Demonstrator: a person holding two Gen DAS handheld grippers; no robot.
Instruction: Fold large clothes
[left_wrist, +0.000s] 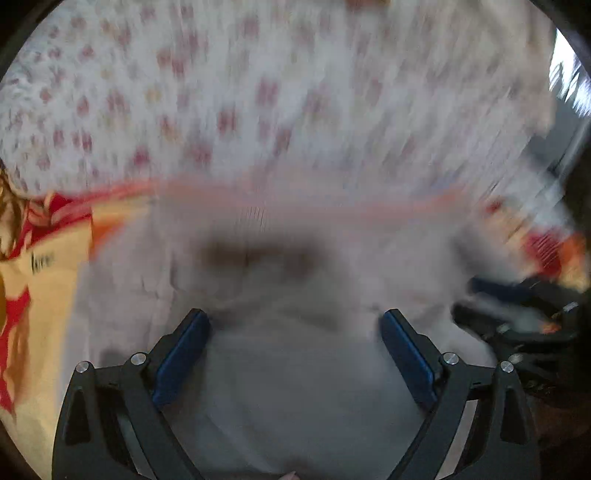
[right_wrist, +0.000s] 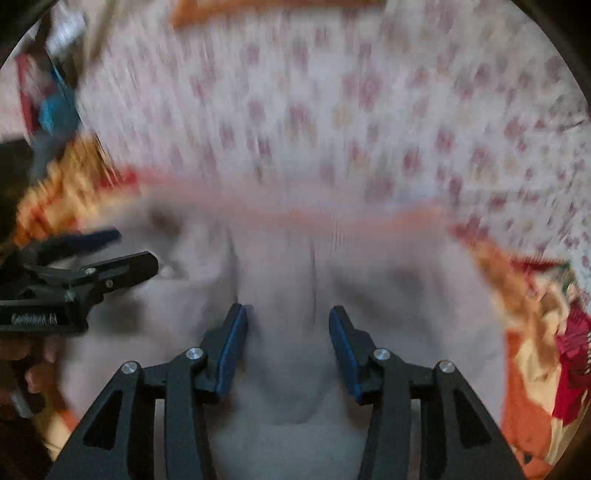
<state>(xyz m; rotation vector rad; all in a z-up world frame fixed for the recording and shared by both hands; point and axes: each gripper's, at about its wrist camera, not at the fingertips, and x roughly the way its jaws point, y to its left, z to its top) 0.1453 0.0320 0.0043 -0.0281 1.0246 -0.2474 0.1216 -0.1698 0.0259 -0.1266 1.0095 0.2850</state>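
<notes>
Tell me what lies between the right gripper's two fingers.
Only the pale garment: in the right wrist view it fills the gap in the open right gripper, fingers apart. Blur hides whether they touch it.

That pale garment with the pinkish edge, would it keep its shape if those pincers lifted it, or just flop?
Probably flop: the pale garment shows soft creases and follows the flowered sheet beneath it. It looks thin, so likely light. Both the left gripper and right gripper are open above it; pinching one spot would probably let the rest sag.
</notes>
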